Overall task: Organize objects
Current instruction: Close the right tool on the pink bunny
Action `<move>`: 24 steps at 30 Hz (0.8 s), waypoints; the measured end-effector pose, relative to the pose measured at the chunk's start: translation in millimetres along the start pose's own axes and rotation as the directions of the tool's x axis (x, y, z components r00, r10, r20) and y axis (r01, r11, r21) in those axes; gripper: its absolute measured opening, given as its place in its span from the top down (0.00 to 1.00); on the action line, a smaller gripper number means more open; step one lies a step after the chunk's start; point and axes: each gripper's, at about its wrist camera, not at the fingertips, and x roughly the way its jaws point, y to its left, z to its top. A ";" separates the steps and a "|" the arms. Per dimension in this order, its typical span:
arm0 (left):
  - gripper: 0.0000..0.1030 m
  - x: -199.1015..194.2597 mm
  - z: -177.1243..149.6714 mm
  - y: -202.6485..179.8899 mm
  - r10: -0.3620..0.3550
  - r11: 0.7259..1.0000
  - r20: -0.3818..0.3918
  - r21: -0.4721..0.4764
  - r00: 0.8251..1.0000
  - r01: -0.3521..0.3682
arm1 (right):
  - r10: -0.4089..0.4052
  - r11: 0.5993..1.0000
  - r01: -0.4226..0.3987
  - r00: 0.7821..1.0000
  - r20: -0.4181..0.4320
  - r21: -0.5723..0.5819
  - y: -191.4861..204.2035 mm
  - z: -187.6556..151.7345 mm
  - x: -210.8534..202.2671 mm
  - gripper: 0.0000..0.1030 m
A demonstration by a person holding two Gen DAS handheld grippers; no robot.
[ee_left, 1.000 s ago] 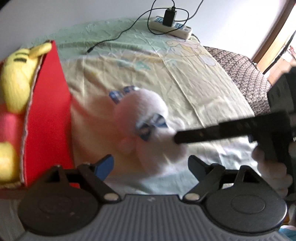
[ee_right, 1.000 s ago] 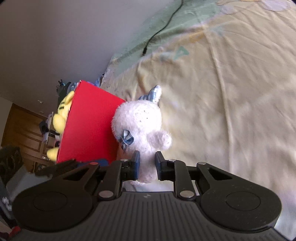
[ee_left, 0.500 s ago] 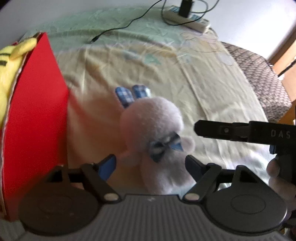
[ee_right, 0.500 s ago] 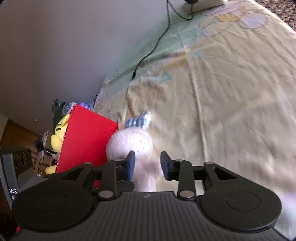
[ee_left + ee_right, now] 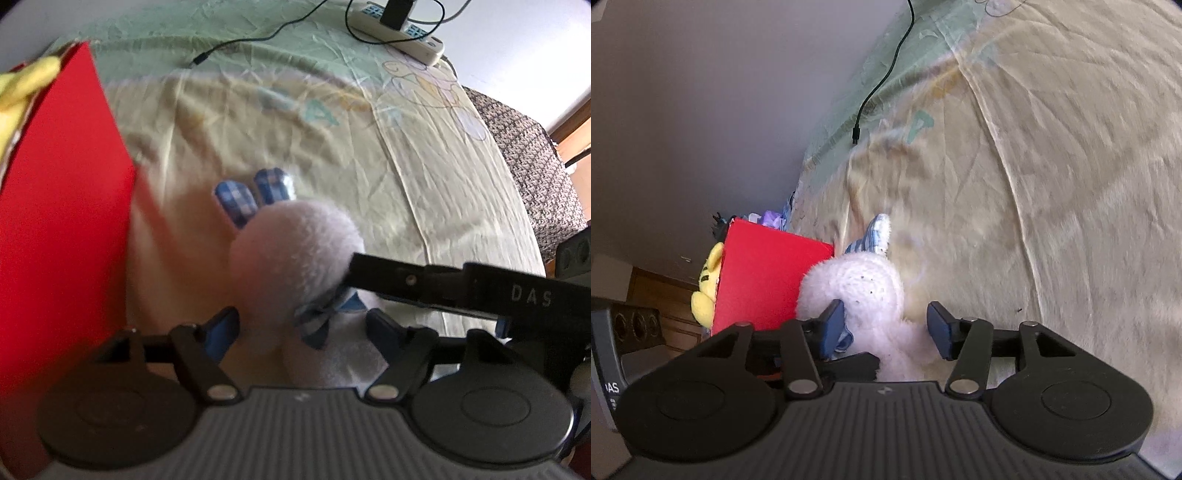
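As both tongs angle downward, left tongs [image 5: 301, 328] narrowing around white plush rabbit [image 5: 295, 258], right tongs [image 5: 884, 328] spreading off it.

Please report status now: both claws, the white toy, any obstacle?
Left claw closing around white plush rabbit, no grip yet. Right claw just opened, rabbit released. Red box beside it, nothing blocking.

The red box [image 5: 55, 221] hides most of the yellow plush [image 5: 707, 291].

Red box [image 5: 62, 229] close left of bunny [image 5: 295, 266]; seemingly open bedsheet [image 5: 424, 206] rightward.
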 end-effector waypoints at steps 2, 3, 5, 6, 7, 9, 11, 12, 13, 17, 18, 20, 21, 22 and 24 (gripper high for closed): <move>0.28 1.4 2.3 -1.6 -0.005 1.000 -0.005 0.000 1.000 0.005 | 0.019 1.000 -0.019 1.000 -0.013 0.011 -1.4 0.7 0.4 0.54; 0.29 1.7 3.4 -2.7 -0.006 1.000 -0.006 0.003 1.000 0.006 | 0.027 1.000 -0.026 0.999 -0.018 0.016 -2.2 1.0 0.4 0.56; 0.29 2.8 4.6 -5.5 0.003 1.000 -0.010 0.015 1.000 -0.003 | 0.031 0.999 -0.031 0.999 -0.025 0.009 -2.2 1.0 -1.1 0.58; 0.30 3.9 5.5 -6.7 0.006 1.000 -0.011 0.018 1.000 -0.005 | 0.032 0.999 -0.032 0.999 -0.028 0.004 -2.1 0.6 -2.0 0.59; 0.30 4.7 5.7 -7.5 0.005 1.000 -0.013 0.022 1.000 -0.005 | 0.032 0.999 -0.032 0.999 -0.031 -0.002 -1.9 0.4 -2.4 0.59; 0.32 5.0 6.0 -11.0 0.010 0.999 -0.011 0.036 1.000 -0.010 | 0.033 0.999 -0.033 0.999 -0.033 -0.007 -2.7 0.6 -3.3 0.60; 0.33 4.7 6.1 -15.5 0.022 0.998 -0.006 0.059 1.000 -0.022 | 0.031 0.999 -0.031 0.999 -0.032 -0.006 -3.7 0.2 -3.9 0.61; 0.33 4.9 6.1 -17.3 0.028 0.997 -0.005 0.070 1.000 -0.028 | 0.028 1.000 -0.029 0.999 -0.030 -0.005 -3.5 -0.2 -3.4 0.60; 0.33 5.0 6.3 -18.5 0.033 0.997 -0.005 0.077 0.999 -0.032 | 0.024 1.000 -0.024 0.999 -0.028 -0.007 -2.8 -0.4 -2.6 0.60; 0.34 4.6 7.3 -16.8 0.033 0.996 -0.012 0.080 0.999 -0.032 | 0.017 1.000 -0.017 1.000 -0.025 -0.011 -0.2 -1.1 -1.0 0.59; 0.34 4.0 6.8 -17.4 0.034 0.996 -0.013 0.085 0.999 -0.033 | 0.020 1.000 -0.021 0.999 -0.027 -0.008 -0.5 -1.2 -1.5 0.60; 0.34 1.8 5.0 -20.9 0.039 0.994 -0.009 0.102 0.999 -0.038 | 0.032 0.999 -0.032 0.999 -0.032 -0.005 -0.5 -3.1 -4.3 0.66; 0.34 0.6 3.4 -23.4 0.043 0.992 -0.006 0.115 0.999 -0.042 | 0.036 0.999 -0.036 0.999 -0.033 -0.005 0.1 -4.4 -6.5 0.70; 0.35 -0.4 2.1 -25.9 0.045 0.991 -0.006 0.126 0.999 -0.044 | 0.042 0.999 -0.042 0.999 -0.031 -0.010 1.0 -6.4 -9.6 0.74; 0.37 -3.6 -0.8 -32.0 0.040 0.988 -0.001 0.149 0.999 -0.039 | 0.037 0.999 -0.038 0.999 -0.023 -0.019 3.7 -9.8 -15.9 0.77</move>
